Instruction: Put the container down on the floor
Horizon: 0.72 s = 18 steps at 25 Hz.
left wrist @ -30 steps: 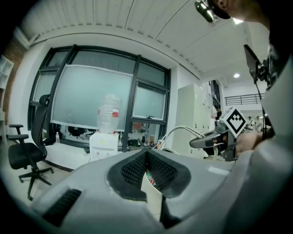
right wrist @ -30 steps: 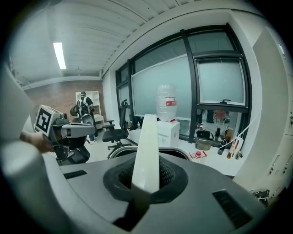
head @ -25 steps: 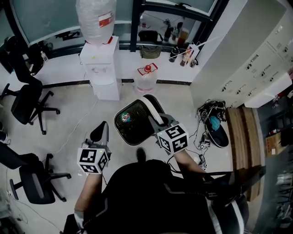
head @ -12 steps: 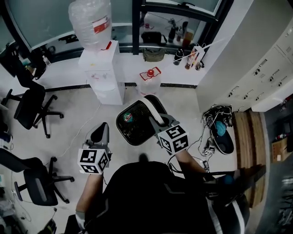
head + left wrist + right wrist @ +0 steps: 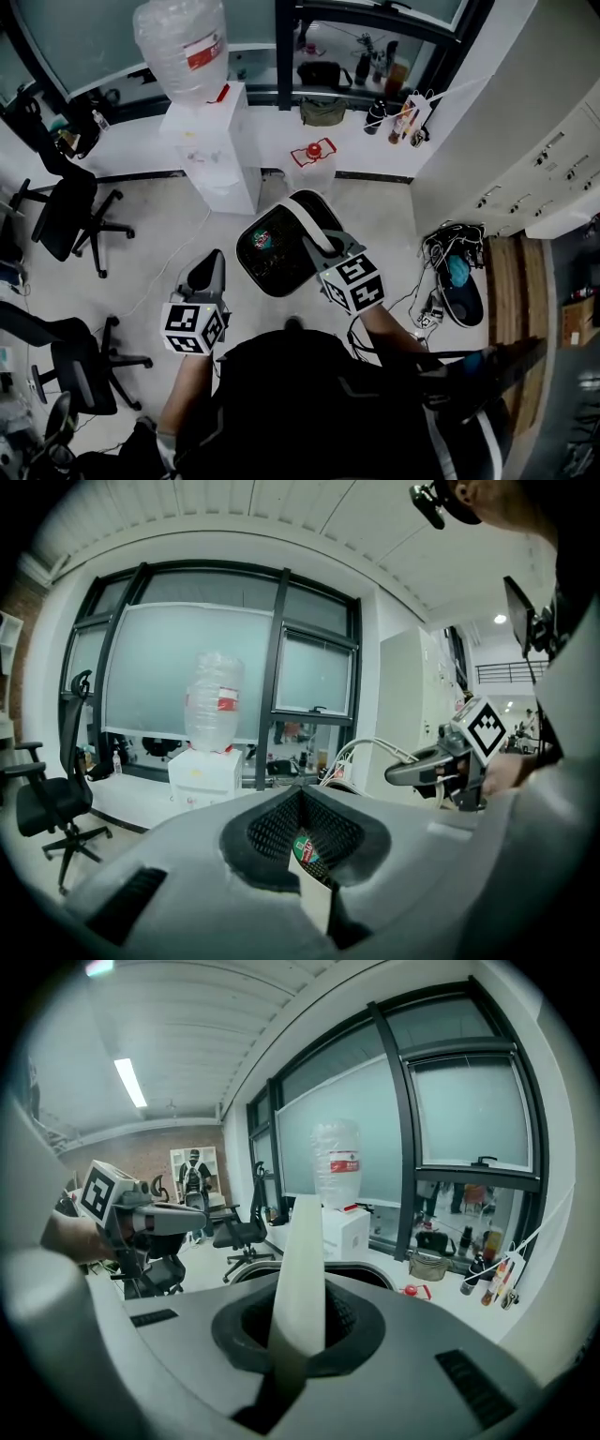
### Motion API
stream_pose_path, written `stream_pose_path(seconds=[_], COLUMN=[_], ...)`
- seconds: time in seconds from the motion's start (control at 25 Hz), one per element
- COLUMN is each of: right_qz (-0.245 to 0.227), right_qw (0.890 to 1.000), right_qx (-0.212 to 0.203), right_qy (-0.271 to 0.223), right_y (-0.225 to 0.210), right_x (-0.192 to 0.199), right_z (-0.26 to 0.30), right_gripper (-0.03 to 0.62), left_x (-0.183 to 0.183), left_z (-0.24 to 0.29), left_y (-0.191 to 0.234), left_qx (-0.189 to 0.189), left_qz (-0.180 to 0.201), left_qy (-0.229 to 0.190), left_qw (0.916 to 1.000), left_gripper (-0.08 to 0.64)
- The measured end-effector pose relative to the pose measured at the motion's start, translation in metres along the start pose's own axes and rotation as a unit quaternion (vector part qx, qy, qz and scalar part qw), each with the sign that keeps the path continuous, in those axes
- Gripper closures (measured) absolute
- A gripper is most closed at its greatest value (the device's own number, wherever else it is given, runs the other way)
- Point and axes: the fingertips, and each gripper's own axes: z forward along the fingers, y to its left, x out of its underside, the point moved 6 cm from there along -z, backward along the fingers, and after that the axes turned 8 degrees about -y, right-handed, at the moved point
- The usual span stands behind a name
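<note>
While the right gripper [image 5: 314, 246] is clamped tight on the white rim of the container [image 5: 277, 267], holding it above the floor [image 5: 159, 234], the left gripper [image 5: 214, 260] rides just beside, jaws together. Open floor lies ahead, bounded by the water dispenser [image 5: 220, 150] and, at left, the chair [image 5: 61, 211].

On the left claw [image 5: 302, 797] the jaws stand close together, a pale strip [image 5: 314, 897] in their slit. Through their notch shows the mesh container [image 5: 272, 829]; a water dispenser [image 5: 208, 761] at nine o'clock, the right claw [image 5: 394, 776] at three.
</note>
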Motion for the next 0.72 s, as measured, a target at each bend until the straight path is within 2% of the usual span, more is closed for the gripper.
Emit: stream_pose_path(seconds=[0.4,0.72], right_qz=[0.000,0.007], right_qw=[1.000,1.000], right_qx=[0.001,0.021], right_qy=[0.007,0.020], right_y=[-0.016,-0.027], right_x=[-0.003,-0.009], right_z=[0.023,0.059], right_gripper=[0.584,0.584], left_x=[0.002,0.002], left_z=[0.021,0.062], left_y=[0.008,0.047], left_qx=[0.014,0.037], left_qz=[-0.004,-0.019], left_qy=[-0.002,-0.001], left_qw=[0.9999,0.9991], left_gripper=[0.549,0.549])
